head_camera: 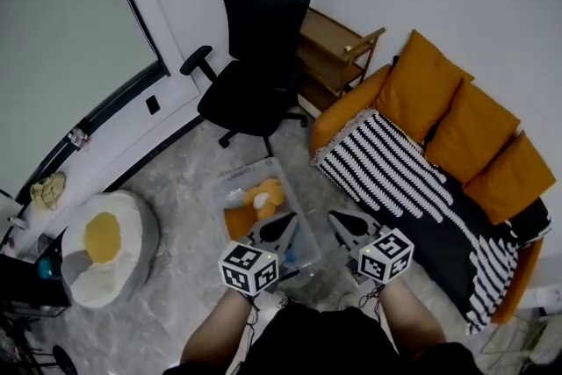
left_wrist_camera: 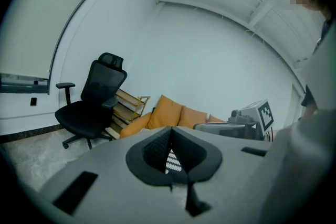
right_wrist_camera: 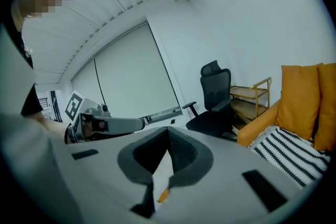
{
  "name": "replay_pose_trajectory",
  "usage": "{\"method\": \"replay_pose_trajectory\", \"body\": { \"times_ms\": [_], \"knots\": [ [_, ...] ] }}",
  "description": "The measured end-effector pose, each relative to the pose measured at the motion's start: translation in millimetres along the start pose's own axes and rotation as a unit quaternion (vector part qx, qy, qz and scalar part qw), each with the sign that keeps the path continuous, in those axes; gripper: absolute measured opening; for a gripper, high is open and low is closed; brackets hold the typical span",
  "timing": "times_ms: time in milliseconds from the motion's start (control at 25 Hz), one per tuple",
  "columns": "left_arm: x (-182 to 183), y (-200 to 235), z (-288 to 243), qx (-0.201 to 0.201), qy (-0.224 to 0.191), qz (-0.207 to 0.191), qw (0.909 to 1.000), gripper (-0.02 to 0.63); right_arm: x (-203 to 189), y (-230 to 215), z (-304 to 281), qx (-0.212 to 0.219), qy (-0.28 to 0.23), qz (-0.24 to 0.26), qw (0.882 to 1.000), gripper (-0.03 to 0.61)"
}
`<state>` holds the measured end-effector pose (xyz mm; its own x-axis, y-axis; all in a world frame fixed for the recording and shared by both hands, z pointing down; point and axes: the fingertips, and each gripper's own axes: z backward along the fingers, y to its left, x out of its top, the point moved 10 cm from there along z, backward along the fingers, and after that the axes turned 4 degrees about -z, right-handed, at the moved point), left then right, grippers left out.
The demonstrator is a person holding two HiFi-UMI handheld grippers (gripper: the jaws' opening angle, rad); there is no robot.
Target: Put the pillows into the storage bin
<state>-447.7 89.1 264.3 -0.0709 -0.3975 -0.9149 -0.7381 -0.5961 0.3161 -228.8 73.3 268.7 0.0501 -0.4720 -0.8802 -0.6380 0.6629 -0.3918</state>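
A person stands looking down at a pale stone-patterned floor [head_camera: 176, 294], holding a left gripper [head_camera: 283, 224] and a right gripper [head_camera: 342, 224] side by side in front of the body. Both claws are pressed together with nothing between them, as each gripper view shows. Just beyond their tips, on the floor, sits a clear storage bin [head_camera: 255, 169]. Inside it lies an orange item [head_camera: 263, 198] with pale patches, likely a pillow or soft toy, though it is too small to tell for sure. To the right stands an orange sofa [head_camera: 344, 111] draped with a black-and-white striped blanket [head_camera: 395, 167]. Three orange pillows [head_camera: 472, 132] lean in a row against its back, well apart from the bin. Behind the bin is a black office chair [head_camera: 259, 39], with a wooden shelf [head_camera: 338, 53] beside it. At the left, a round cushion [head_camera: 105, 246] patterned like a fried egg rests on the floor.
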Motion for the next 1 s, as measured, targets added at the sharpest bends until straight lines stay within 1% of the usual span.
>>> {"method": "replay_pose_trajectory", "body": {
  "times_ms": [120,280,480,600,800,1000],
  "knots": [
    [-3.0,-29.5,-9.4,0.008,0.007,-0.009,0.9999,0.005,-0.6,-10.2,27.0,0.009,-0.009,0.000,1.000,0.003],
    [-10.5,-80.4,-23.9,0.028,0.003,-0.012,0.9995,0.005,-3.2,-29.6,70.6,0.026,-0.017,0.000,1.000,0.003],
    [-27.7,-144.1,-32.4,0.056,-0.003,-0.005,0.9984,0.005,-8.6,-49.1,120.6,0.053,-0.011,0.006,0.998,0.003],
    [-38.6,-172.8,-27.5,0.080,-0.013,0.002,0.9967,0.005,-14.8,-50.7,139.7,0.075,-0.001,0.012,0.997,0.003],
    [-62.9,-200.2,-14.1,0.120,-0.012,0.021,0.9925,0.005,-28.7,-48.3,152.2,0.109,0.016,0.012,0.994,0.003],
    [-75.5,-200.0,14.9,0.153,-0.015,0.035,0.9875,0.005,-44.2,-30.0,142.6,0.134,0.032,0.009,0.990,0.003]
  ]
}}
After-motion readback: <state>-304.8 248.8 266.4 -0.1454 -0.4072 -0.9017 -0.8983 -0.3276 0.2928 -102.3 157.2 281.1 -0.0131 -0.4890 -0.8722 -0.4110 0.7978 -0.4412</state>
